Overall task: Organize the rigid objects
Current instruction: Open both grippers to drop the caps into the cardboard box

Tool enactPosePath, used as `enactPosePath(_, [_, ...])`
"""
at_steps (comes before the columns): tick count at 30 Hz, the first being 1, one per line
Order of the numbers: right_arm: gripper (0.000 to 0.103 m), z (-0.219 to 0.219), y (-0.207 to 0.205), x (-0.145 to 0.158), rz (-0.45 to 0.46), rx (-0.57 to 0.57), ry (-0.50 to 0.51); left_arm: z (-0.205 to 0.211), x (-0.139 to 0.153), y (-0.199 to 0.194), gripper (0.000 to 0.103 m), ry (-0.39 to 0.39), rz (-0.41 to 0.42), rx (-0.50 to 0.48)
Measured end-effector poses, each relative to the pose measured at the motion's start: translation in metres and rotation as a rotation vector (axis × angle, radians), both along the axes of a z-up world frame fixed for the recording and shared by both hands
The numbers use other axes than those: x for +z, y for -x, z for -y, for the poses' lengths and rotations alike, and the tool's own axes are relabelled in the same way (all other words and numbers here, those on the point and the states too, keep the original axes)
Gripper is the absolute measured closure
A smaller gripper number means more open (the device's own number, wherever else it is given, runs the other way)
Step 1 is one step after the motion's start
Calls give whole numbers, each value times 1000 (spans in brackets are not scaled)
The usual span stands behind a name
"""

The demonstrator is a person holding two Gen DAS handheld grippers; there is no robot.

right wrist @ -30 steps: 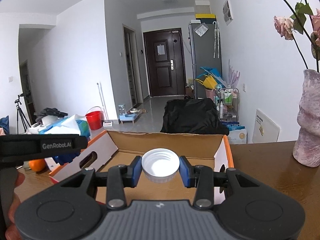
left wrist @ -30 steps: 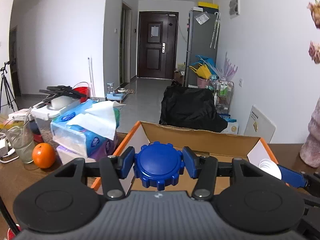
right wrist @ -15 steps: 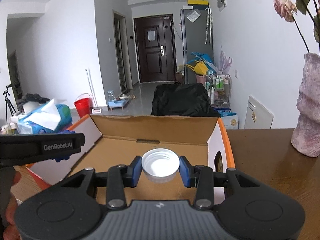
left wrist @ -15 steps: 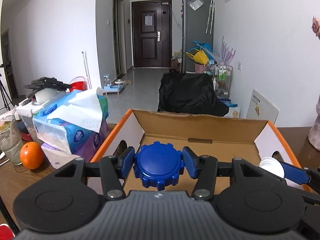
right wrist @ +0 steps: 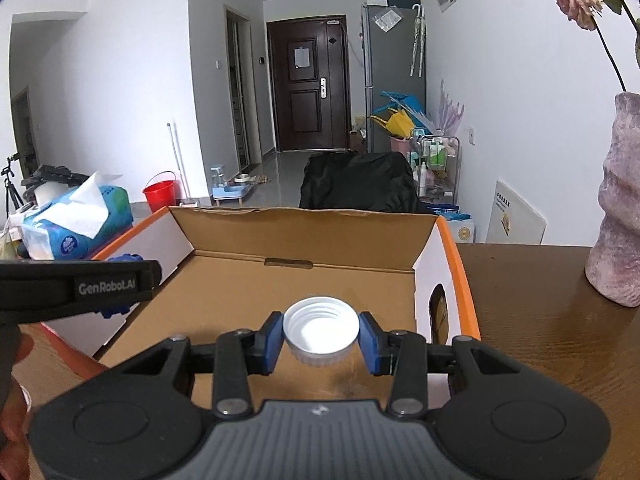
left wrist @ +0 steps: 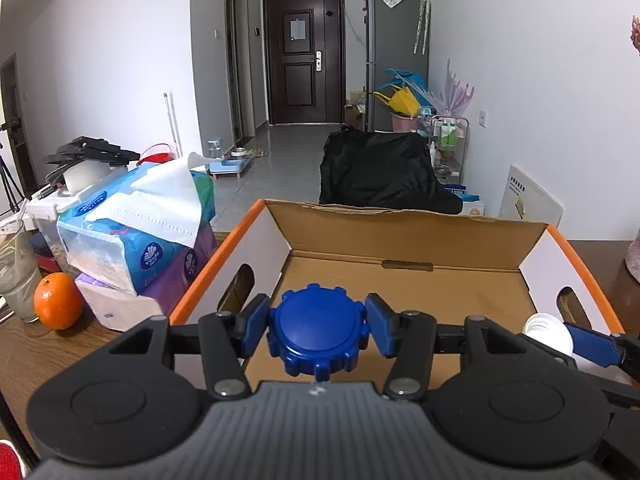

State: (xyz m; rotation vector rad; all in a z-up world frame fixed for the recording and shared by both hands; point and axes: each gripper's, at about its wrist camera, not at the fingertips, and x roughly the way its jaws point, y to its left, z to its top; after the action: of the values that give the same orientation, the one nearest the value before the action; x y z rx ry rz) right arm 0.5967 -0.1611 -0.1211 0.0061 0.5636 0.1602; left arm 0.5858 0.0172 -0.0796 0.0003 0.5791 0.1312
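A blue notched cap (left wrist: 318,336) sits between the blue pads of my left gripper (left wrist: 318,330), just above the floor of an open cardboard box (left wrist: 400,224) with orange edges. The jaws are opening, and the pads still touch the cap's rim. In the right wrist view, my right gripper (right wrist: 320,340) is shut on a white screw cap (right wrist: 320,336), open side up, over the box's (right wrist: 304,220) right half. The white cap (left wrist: 546,330) also shows at the right of the left wrist view. The left gripper's black body (right wrist: 80,286) crosses the right wrist view's left side.
Tissue packs (left wrist: 136,232), an orange (left wrist: 58,300) and a glass (left wrist: 16,280) stand left of the box on the brown table. A pinkish vase (right wrist: 618,208) with a rose stands on the table at the right. A hand (right wrist: 12,400) holds the left gripper.
Both grippers have sunk and moved forward over the box, each with its cap. The box fills more of both views and its floor is closer.
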Motion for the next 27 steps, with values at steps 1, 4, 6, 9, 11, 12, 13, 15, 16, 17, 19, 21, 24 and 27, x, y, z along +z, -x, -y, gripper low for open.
enactPosePath(1, [63, -1, -1, -1, -2, 3, 3, -1, 1, 0, 32, 1, 1, 6])
enactPosePath(4, [27, -1, 2, 1, -1, -8, 18, -5, 6, 5, 9, 8, 37, 23])
enactPosePath(6, [2, 0, 7, 4, 25, -24, 23, -7, 12, 9, 0, 10, 58, 35])
enactPosePath(9, [1, 3, 9, 8, 39, -34, 15, -8, 18, 14, 0, 21, 77, 31])
enactPosePath(11, [0, 4, 9, 9, 39, -39, 12, -8, 20, 15, 0, 19, 78, 29])
enactPosePath(12, [0, 5, 8, 9, 39, -42, 15, -7, 21, 15, 0, 21, 78, 28])
enactPosePath(13, [0, 5, 8, 9, 38, -44, 16, -7, 21, 16, 0, 23, 79, 24])
enactPosePath(15, [0, 5, 8, 10, 36, -47, 15, -6, 23, 17, 0, 21, 79, 23])
enactPosePath(16, [0, 5, 10, 11, 35, -48, 16, -6, 23, 18, 0, 19, 81, 24])
enactPosePath(17, [0, 6, 12, 11, 34, -49, 17, -6, 24, 20, 0, 21, 85, 25])
enactPosePath(19, [0, 5, 14, 14, 36, -47, 16, -7, 26, 23, 0, 36, 88, 28])
enactPosePath(21, [0, 8, 19, 16, 39, -45, 17, -8, 28, 25, 0, 43, 85, 35])
enactPosePath(24, [0, 10, 25, 19, 40, -46, 20, -8, 31, 31, 0, 44, 95, 35])
enactPosePath(27, [0, 12, 29, 21, 37, -51, 15, -10, 34, 40, 0, 48, 101, 37])
